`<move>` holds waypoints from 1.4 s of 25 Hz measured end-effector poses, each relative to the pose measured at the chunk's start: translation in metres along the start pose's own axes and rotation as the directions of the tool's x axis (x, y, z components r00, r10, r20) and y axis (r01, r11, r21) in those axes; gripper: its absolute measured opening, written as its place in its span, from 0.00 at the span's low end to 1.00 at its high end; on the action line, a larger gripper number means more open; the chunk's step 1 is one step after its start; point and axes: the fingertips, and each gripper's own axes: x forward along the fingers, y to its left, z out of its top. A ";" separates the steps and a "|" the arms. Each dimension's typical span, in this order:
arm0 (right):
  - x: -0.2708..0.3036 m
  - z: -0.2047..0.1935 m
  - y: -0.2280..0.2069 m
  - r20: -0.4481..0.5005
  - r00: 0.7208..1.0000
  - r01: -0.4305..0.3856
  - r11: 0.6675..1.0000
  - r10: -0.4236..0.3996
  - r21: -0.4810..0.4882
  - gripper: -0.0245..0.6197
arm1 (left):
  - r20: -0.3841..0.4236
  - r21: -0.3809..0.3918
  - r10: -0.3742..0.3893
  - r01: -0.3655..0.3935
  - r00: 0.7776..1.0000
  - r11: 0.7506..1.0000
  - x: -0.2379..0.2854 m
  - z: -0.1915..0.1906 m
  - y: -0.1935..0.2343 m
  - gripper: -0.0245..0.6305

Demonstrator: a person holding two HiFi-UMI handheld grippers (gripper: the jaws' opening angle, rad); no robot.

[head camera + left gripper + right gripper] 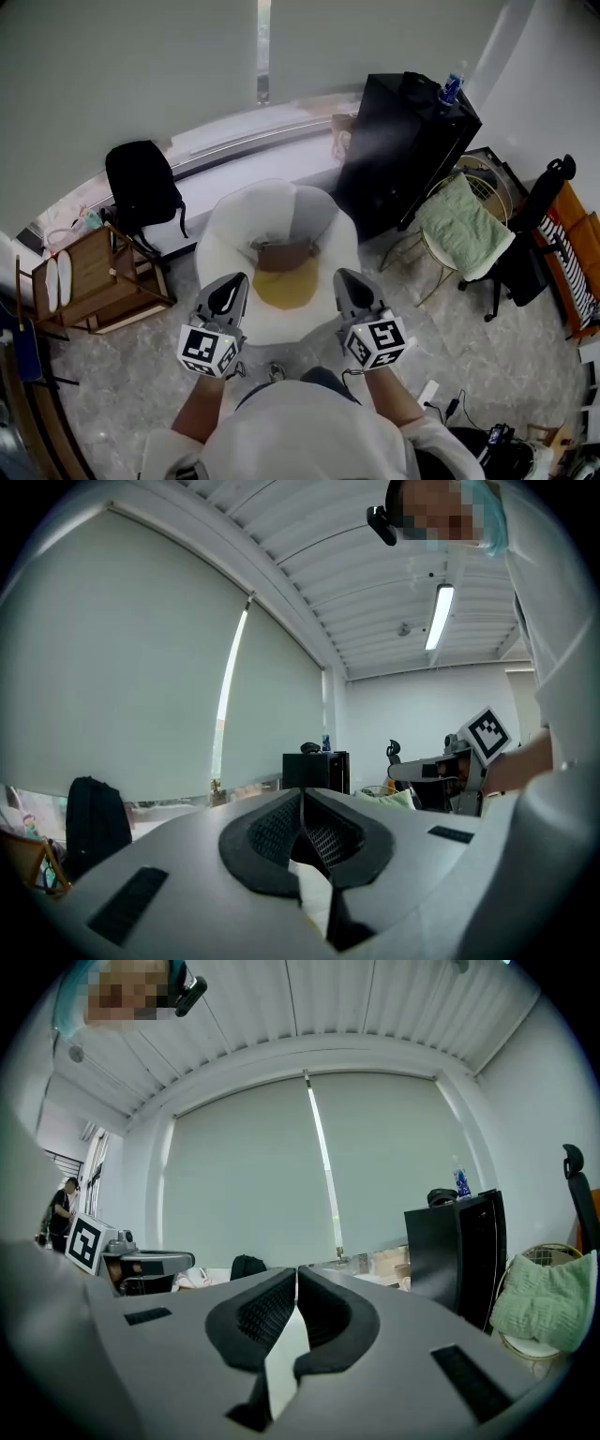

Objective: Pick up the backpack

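step: approach | left gripper (228,284), right gripper (351,281): both clenched, empty, carried level for travel | black fabric backpack (142,187): ten o'clock, propped upright against pale window ledge (246,139), well apart from both

Pale roller blinds (141,66) cover the window wall ahead of me, with a bright slit (263,47) of daylight between two of them. The floor (122,375) is grey marbled tile. A round white armchair (220,225) with a yellow cushion (286,286) sits straight ahead. A black cabinet (403,150) (a blue bottle (451,89) on top) stands to its right, then a wire chair (487,183) draped with a green towel (464,230), and a black office chair (530,244). A wooden rack (94,281) is at my left. The slatted ceiling (356,592) carries a lit strip lamp (439,616).
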 end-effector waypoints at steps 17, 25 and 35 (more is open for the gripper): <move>0.068 -0.003 -0.067 -0.038 0.999 -0.036 0.999 0.036 0.004 0.09 | -0.020 -0.043 0.048 -0.049 0.999 0.998 0.083 -0.013 0.028 0.10; 0.106 0.005 -0.125 -0.052 0.989 -0.138 0.990 0.137 -0.024 0.09 | -0.008 -0.041 0.138 -0.138 0.990 0.990 0.144 -0.011 0.026 0.10; 0.142 -0.007 -0.155 -0.072 0.974 -0.216 0.976 0.216 0.002 0.08 | -0.028 -0.051 0.207 -0.208 0.978 0.977 0.184 -0.020 0.032 0.10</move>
